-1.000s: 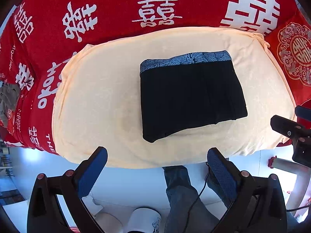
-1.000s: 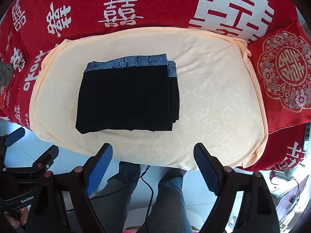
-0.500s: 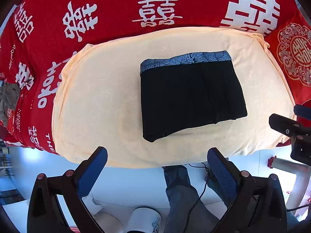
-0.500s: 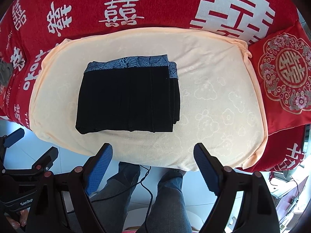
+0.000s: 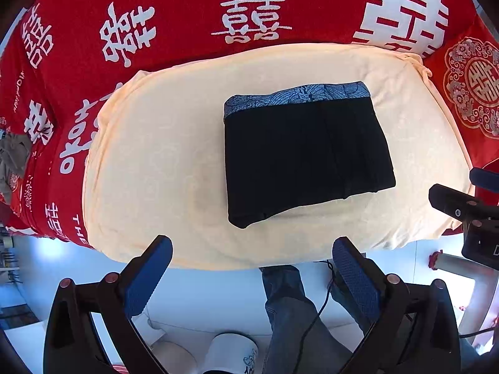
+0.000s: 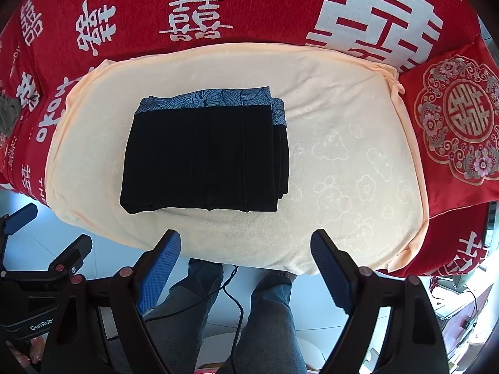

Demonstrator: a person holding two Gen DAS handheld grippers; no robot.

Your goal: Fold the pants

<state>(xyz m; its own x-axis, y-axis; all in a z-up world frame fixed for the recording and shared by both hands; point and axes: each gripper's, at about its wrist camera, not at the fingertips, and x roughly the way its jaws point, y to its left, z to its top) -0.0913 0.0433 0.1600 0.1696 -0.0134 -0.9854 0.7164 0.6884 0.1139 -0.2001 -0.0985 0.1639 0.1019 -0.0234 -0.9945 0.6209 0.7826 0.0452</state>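
Observation:
The black pants [image 5: 305, 152] [image 6: 205, 155] lie folded into a compact rectangle on a cream cloth [image 5: 162, 162] [image 6: 349, 155], with a blue patterned waistband along the far edge. My left gripper [image 5: 252, 246] hangs above the cloth's near edge, open, nothing between its blue pads. My right gripper [image 6: 245, 240] is likewise open and empty, high over the near edge, to the right of the pants. Neither touches the pants. Each gripper shows at the side of the other's view.
The cream cloth covers a cushion on a red bedspread [image 5: 187, 6] with white characters. A red embroidered pillow [image 6: 458, 118] lies at the right. A person's legs in jeans [image 6: 268, 318] stand on a pale floor below, with a black cable. A grey garment [image 5: 12, 155] sits far left.

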